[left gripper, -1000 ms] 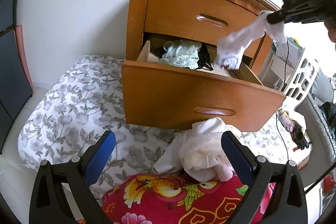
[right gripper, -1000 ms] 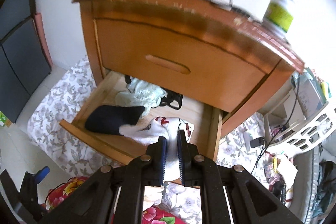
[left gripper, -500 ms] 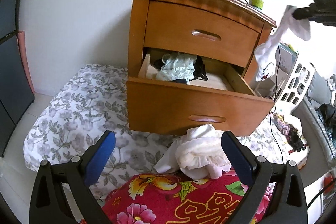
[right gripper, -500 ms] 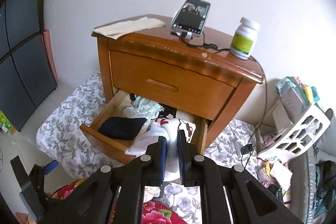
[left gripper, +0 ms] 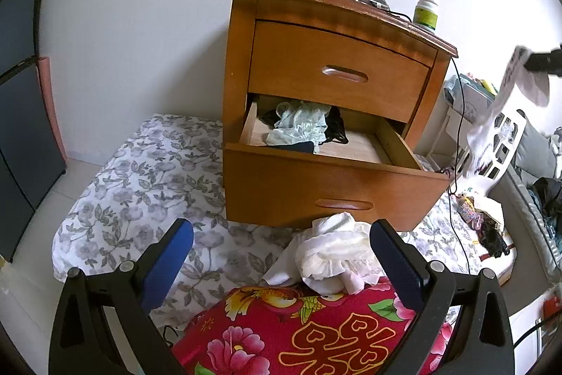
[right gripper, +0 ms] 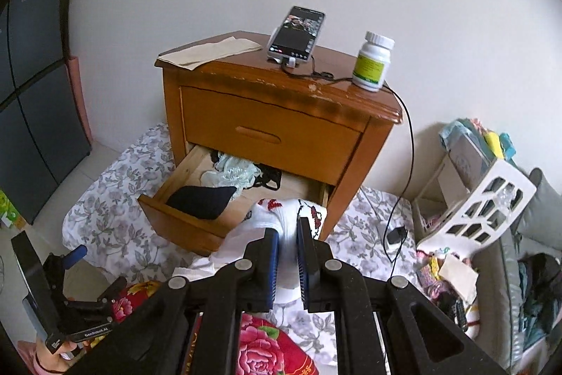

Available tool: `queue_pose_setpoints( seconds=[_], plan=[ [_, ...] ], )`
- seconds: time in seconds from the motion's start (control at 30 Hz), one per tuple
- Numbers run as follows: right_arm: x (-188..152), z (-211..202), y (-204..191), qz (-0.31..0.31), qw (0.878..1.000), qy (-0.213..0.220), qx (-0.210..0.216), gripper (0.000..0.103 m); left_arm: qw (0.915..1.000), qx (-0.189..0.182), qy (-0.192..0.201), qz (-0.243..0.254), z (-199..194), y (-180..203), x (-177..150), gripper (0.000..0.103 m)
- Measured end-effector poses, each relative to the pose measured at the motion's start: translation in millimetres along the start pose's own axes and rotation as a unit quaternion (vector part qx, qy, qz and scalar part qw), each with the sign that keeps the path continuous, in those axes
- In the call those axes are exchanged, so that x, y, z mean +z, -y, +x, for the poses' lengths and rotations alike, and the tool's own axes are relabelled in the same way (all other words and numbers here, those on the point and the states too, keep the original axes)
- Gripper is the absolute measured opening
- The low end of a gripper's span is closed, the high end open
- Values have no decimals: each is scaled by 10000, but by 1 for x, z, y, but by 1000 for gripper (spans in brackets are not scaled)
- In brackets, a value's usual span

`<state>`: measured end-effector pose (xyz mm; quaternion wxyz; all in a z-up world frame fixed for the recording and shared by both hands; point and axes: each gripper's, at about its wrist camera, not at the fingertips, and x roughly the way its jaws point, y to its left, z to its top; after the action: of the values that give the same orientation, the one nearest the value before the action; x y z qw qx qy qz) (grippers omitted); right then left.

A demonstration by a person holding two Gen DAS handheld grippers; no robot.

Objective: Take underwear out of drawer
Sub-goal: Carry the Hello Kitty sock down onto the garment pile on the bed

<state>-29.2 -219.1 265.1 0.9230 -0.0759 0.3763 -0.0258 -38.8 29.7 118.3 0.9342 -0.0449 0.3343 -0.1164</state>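
1. Where the dark cabinet (right gripper: 31,115) fills the far left, a flowered quilt (left gripper: 147,185) covers the floor beside it.
2. Left gripper (left gripper: 281,255) low over the quilt, jaws spread wide, nothing between them; a hand (right gripper: 52,357) grips its handle.
3. Just ahead of it, a heap of white clothes (left gripper: 333,252) on a red flowered cushion (left gripper: 298,333).
4. Wooden nightstand (right gripper: 267,118) against the wall: top drawer closed, bottom drawer (left gripper: 330,185) pulled out.
5. Inside the drawer: pale green lace garment (right gripper: 232,173), black lace piece (right gripper: 270,178), folded dark garment (right gripper: 200,201).
6. On the nightstand top: folded paper (right gripper: 207,51), phone (right gripper: 296,34) on a stand with cable, white pill bottle (right gripper: 372,62).
7. Right gripper (right gripper: 288,248) clenched on white underwear (right gripper: 277,213) with small red and black print; the garment hangs from the pads in the air, outside the drawer, to the right of the nightstand.
8. Far right: white plastic basket (right gripper: 491,202) tipped on its side, clutter around it.
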Motion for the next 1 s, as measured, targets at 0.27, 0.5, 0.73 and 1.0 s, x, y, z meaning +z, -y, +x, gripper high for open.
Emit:
queue_pose_setpoints(
  seconds=[0.27, 0.5, 0.73, 1.0],
  plan=[
    [-26, 25, -11, -77, 9993, -375, -44, 11, 9999, 66, -91, 45, 0, 1, -2, 101],
    [-49, 74, -24, -118, 9959, -888, 112, 11, 9996, 118, -245, 31, 9, -5, -7, 101],
    [-70, 134, -46, -158, 9885, -1474, 294, 11, 9991, 130, -393, 82, 19, -6, -13, 101],
    [-69, 174, -76, -33, 9847, -1640, 587, 11, 9985, 170, -507, 63, 28, -12, -17, 101]
  ],
)
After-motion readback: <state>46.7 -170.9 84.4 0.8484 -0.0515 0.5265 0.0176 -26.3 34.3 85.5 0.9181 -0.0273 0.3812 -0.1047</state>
